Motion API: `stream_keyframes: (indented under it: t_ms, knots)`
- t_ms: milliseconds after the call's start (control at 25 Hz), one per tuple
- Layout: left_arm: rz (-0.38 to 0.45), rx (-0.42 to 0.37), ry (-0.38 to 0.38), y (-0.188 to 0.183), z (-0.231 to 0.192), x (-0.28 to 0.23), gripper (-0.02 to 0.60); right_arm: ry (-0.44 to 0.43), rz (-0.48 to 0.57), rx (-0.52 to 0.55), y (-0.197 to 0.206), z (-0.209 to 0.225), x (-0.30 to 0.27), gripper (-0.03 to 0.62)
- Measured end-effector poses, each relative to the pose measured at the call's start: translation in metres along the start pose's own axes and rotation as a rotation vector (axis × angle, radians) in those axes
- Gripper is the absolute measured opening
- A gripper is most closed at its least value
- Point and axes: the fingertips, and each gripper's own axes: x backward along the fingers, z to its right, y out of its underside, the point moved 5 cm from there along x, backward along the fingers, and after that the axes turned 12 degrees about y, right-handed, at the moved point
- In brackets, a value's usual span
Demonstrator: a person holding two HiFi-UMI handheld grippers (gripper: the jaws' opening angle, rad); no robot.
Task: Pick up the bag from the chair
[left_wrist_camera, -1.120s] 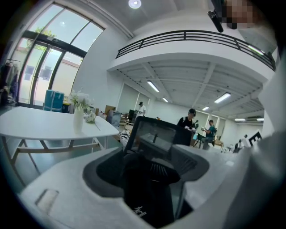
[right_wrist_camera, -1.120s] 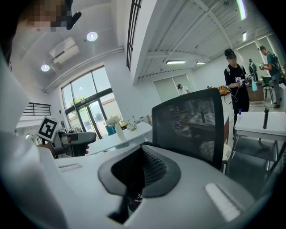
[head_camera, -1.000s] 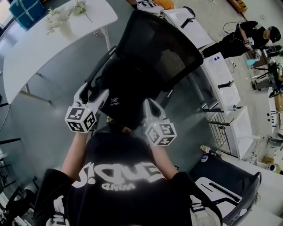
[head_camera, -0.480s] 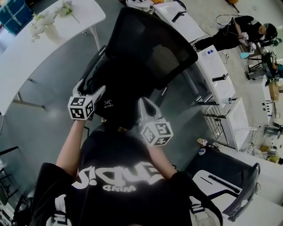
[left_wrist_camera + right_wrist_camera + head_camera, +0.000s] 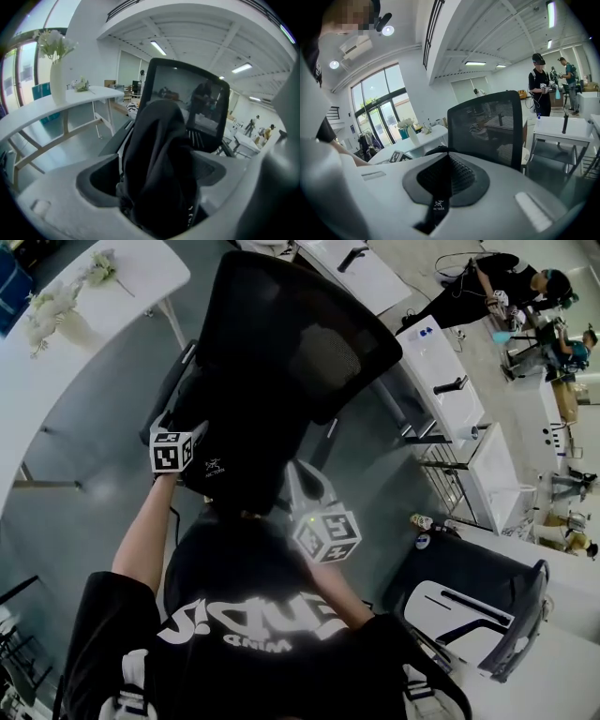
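Two tongs gripped the black bag at the chair.
The left tongs were clamped on a thick fold of the bag's cloth, and the right tongs were pinched narrow on its thin logo strap. The bag hung between them, in front of the chair's mesh back and over the seat. A white table stood to the left.

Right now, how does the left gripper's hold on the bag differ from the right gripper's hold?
The left gripper clamps a thick bunch of the bag, its jaws wide apart around it. The right gripper pinches only a thin logo strap, its jaws nearly together. Both are shut on the bag.
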Motion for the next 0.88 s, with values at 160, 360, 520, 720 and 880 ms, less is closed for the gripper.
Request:
stream_keyframes:
  t_ms: [160,360,520,720,880]
  knots:
    - [-0.049,0.01,-0.005,0.008,-0.009,-0.018,0.411,0.045,-0.011,-0.013,0.002,0.011,-0.001,0.0]
    - [-0.081,-0.004,-0.008,0.011,-0.006,-0.027,0.218,0.071,-0.015,-0.028,0.005,0.022,-0.002,0.0]
    - [-0.095,0.006,-0.02,0.015,-0.005,-0.023,0.103,0.071,-0.018,-0.036,0.005,0.022,-0.006,0.0]
    - [-0.098,0.088,0.033,0.017,-0.001,-0.012,0.043,0.071,-0.015,-0.04,0.003,0.024,-0.008,0.0]
    - [-0.05,0.148,0.097,0.012,0.011,0.004,0.035,0.069,-0.012,-0.047,0.004,0.028,-0.005,0.0]
